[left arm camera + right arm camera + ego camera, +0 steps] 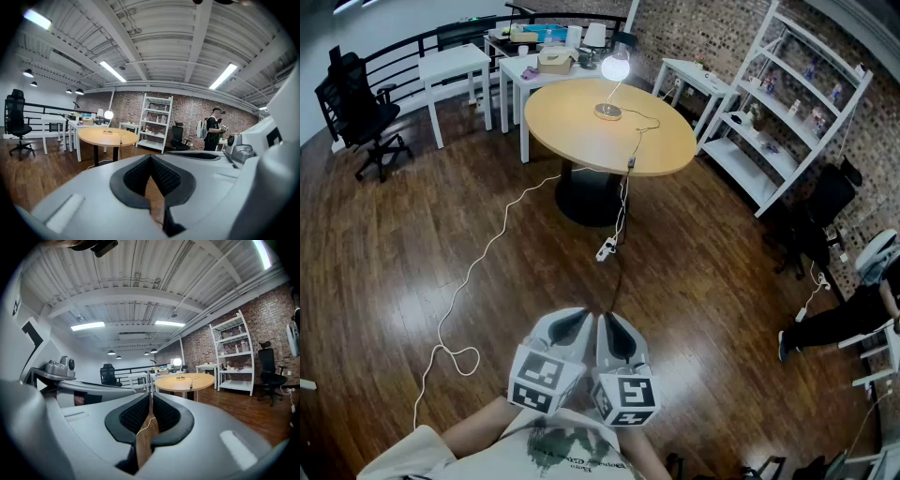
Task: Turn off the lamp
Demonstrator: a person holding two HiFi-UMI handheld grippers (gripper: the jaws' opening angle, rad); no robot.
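I have the left hand-held gripper (579,315) and the right hand-held gripper (607,319) side by side, nearly touching, close in front of my chest; both are clenched on nothing, the left one's pads (140,176) meeting at their tips and the right one's pads (165,414) drawn together with only a thin slit between them.

The lamp (615,67) is well ahead of both hand-held grippers and well apart from them; its round head glows, so it is on; it stands on the far part of a round wooden counter (572,141). Seen from the left hand-held gripper it sits ahead and to the left of the jaws; seen from the right hand-held gripper, ahead and slightly to the right.

A thin cord (635,141) runs from the lamp's base across the counter towards me, drops over the near edge and reaches a power strip (606,249) on the wooden floor (722,300), between the counter and my hand-held grippers; a white cable (478,267) trails over the floor ahead and to the left of them.

A white shelving unit (787,112) stands far ahead to the right; a person (213,133) with a backpack stands off to the right of the left hand-held gripper.
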